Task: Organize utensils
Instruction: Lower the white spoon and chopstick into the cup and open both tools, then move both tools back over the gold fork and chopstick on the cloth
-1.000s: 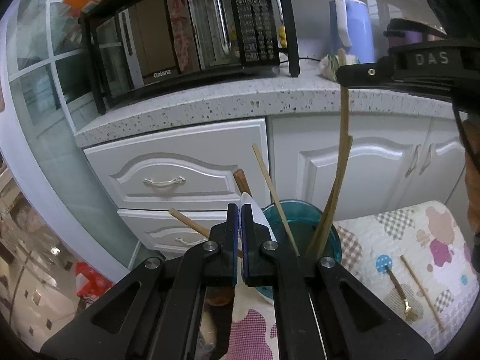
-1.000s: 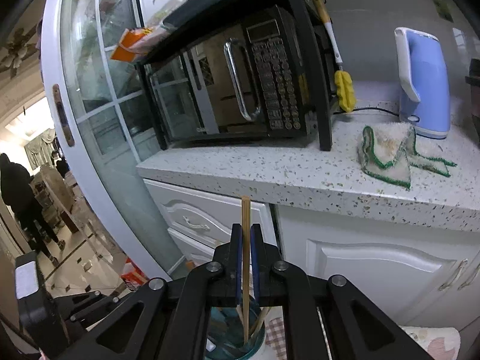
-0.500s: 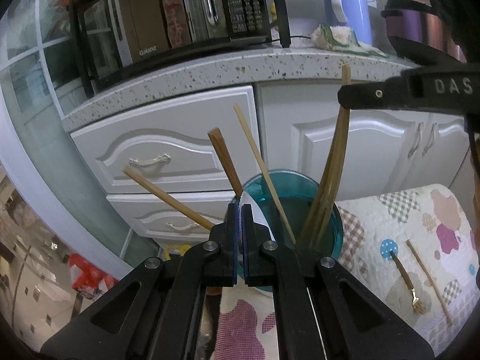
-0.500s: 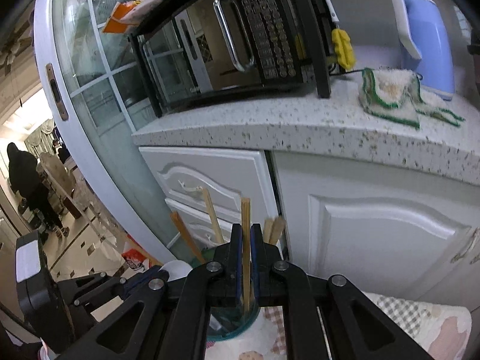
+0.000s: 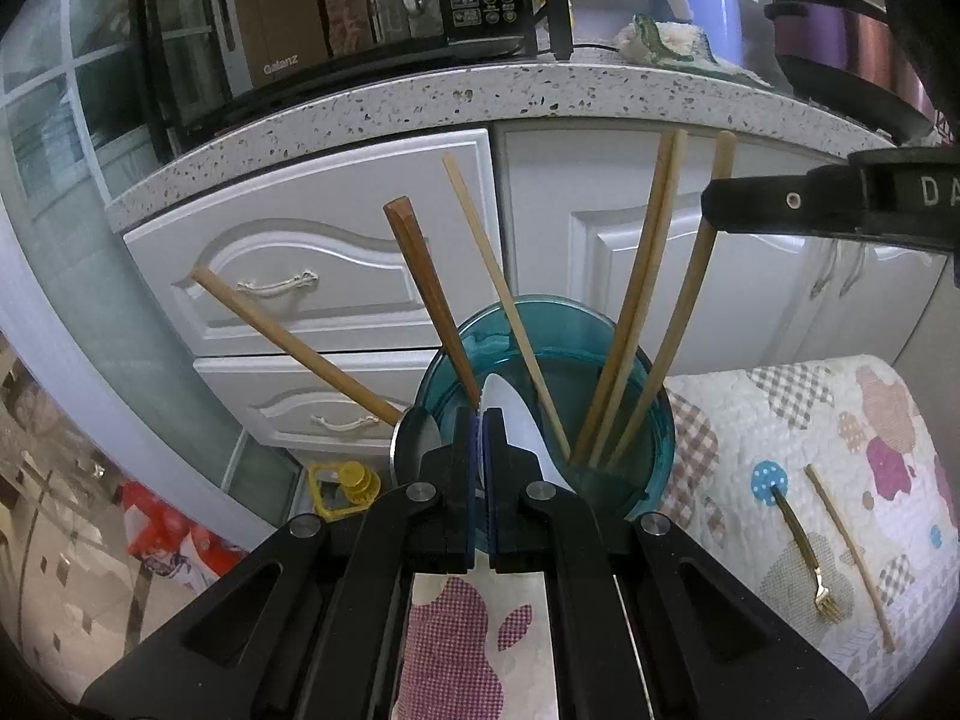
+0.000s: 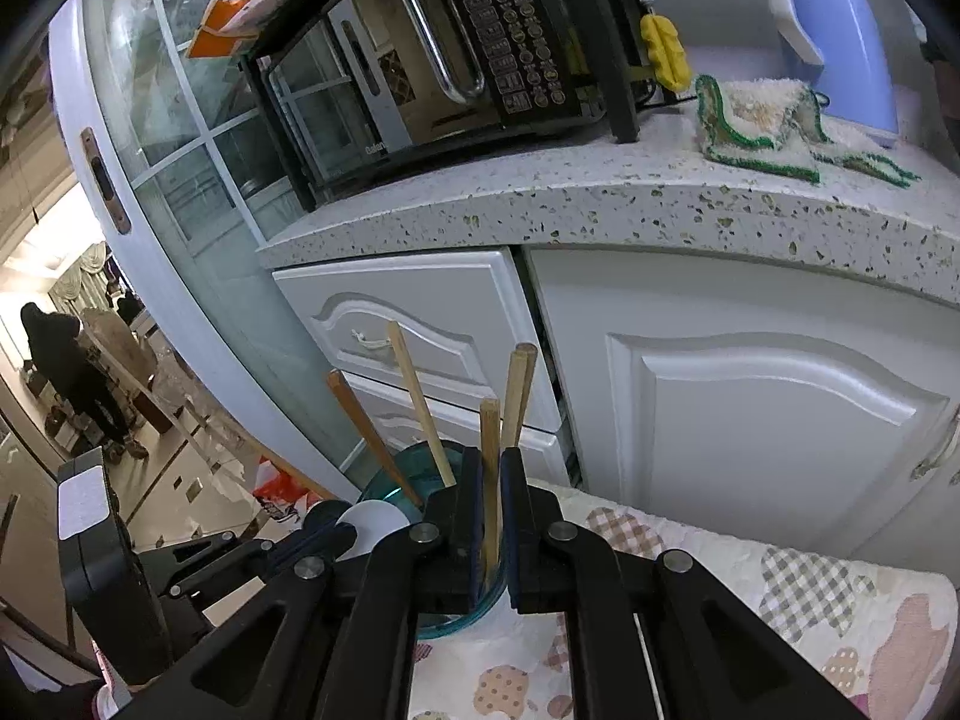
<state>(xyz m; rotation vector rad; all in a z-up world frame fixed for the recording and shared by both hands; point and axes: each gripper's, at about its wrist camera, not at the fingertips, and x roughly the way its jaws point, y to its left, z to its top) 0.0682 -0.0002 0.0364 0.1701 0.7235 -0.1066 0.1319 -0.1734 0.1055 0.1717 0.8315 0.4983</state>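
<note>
The right tool (image 6: 491, 501) is closed on a pale wooden chopstick (image 6: 489, 468), held upright with its lower end inside a teal glass cup (image 5: 651, 420). The left tool (image 5: 480, 438) grips a white spoon (image 5: 510, 414) at the cup's near rim. More chopsticks fan out of the cup. To its right, a gold fork (image 5: 804, 546) and one chopstick (image 5: 849, 546) lie on the patterned cloth (image 5: 840, 414) covering the surface.

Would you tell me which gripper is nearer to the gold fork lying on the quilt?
Probably right. The right gripper is above the cup, on the gold fork's side; the left gripper is at the cup's opposite side.
</note>
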